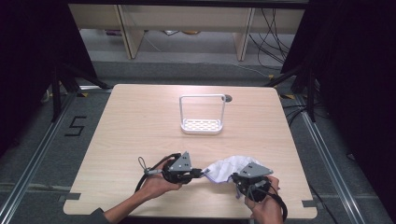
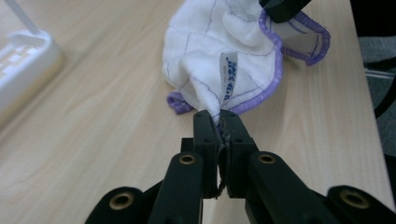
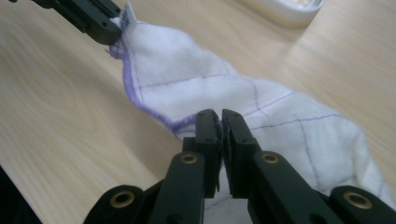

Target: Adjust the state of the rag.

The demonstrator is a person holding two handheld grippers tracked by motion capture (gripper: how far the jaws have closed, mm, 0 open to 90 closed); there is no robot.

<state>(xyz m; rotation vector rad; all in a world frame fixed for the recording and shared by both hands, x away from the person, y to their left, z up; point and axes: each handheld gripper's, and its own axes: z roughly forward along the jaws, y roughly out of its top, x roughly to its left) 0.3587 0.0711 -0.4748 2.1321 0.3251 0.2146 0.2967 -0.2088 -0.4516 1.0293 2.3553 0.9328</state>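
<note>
White and soft, the cloth (image 1: 227, 168) lies floppy on the wooden tabletop (image 1: 140, 126), and the left tool (image 2: 219, 116) pinches its purple edge while the right tool (image 3: 220, 116) seems to clamp another edge, good spots for something so light.

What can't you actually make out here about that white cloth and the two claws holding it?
- Label print on the white cloth: left gripper view, too small and blurred.
- Cloth's corner inside the left claw: left gripper view, covered by the shut jaws.
- Cloth's near end: right gripper view, hidden behind the right claw.
- White rack: right gripper view, cut off by the top edge.
</note>
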